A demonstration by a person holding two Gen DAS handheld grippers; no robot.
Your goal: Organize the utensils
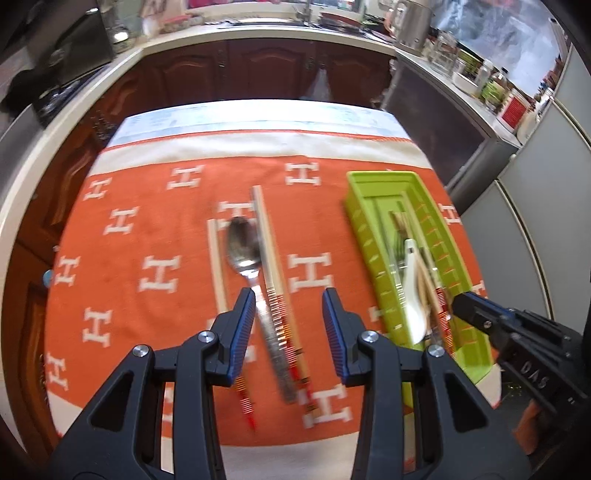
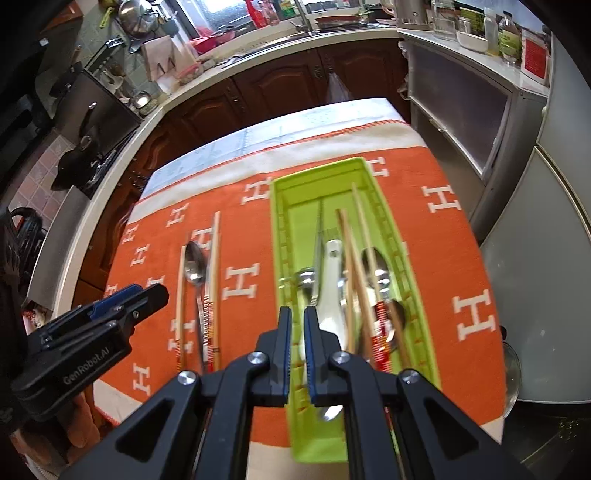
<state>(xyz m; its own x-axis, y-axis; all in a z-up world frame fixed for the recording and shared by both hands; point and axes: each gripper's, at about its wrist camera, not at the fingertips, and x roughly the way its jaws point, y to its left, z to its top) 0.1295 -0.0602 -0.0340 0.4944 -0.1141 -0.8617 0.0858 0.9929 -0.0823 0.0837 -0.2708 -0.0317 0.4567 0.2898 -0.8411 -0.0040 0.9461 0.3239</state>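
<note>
1. My left wrist camera looks steeply down along the left gripper at the orange cloth, from above its near edge, fairly close.
2. My right wrist camera sits further right, also pitched steeply down, close over the green tray, with the right gripper in the foreground.
3. Both face the far kitchen counter.
4. Both views share the cloth, the tray, the loose spoon and chopsticks; each also catches the other gripper at its edge.

L gripper jaws apart, nothing between, above orange cloth. R gripper jaws nearly closed, empty, above same cloth.
</note>
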